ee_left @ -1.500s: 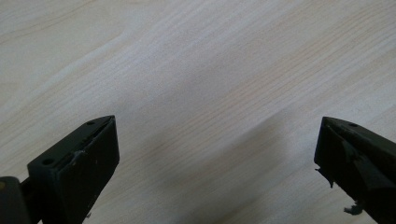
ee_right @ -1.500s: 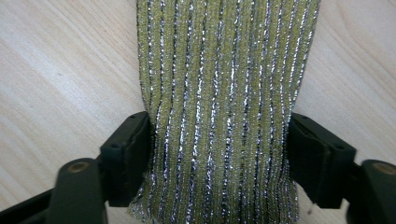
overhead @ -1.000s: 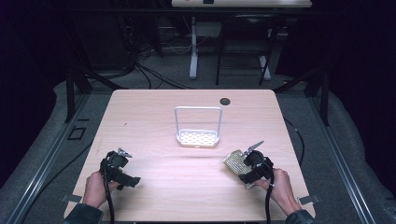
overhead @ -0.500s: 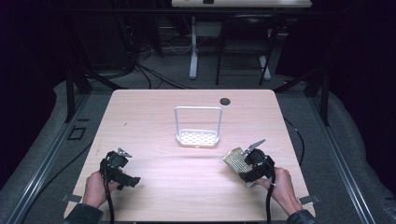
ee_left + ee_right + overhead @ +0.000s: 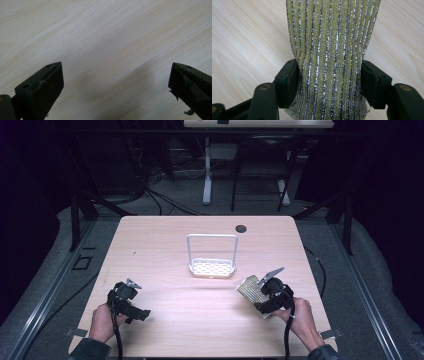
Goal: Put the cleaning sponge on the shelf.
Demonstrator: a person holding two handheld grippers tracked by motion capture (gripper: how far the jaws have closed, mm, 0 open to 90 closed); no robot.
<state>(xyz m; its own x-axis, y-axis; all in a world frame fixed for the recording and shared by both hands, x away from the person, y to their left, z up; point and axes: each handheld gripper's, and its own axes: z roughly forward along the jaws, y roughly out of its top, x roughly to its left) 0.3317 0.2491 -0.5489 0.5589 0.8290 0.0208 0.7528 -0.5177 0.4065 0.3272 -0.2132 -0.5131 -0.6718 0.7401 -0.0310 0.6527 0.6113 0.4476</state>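
A yellow scouring sponge with silver threads is pinched between the jaws of my right gripper, which is shut on it. From above, the sponge hangs just over the table at the front right, held by the right gripper. A white wire rack with a perforated base stands at the table's middle, a short way beyond and left of the sponge. My left gripper rests near the front left, open, its jaws wide apart over bare wood.
The light wooden table has a small dark round hole near its far edge. Dark floor, cables and table legs lie beyond. Metal rails run along both sides of the table.
The right gripper with the sponge has shifted very slightly; the left gripper has not moved.
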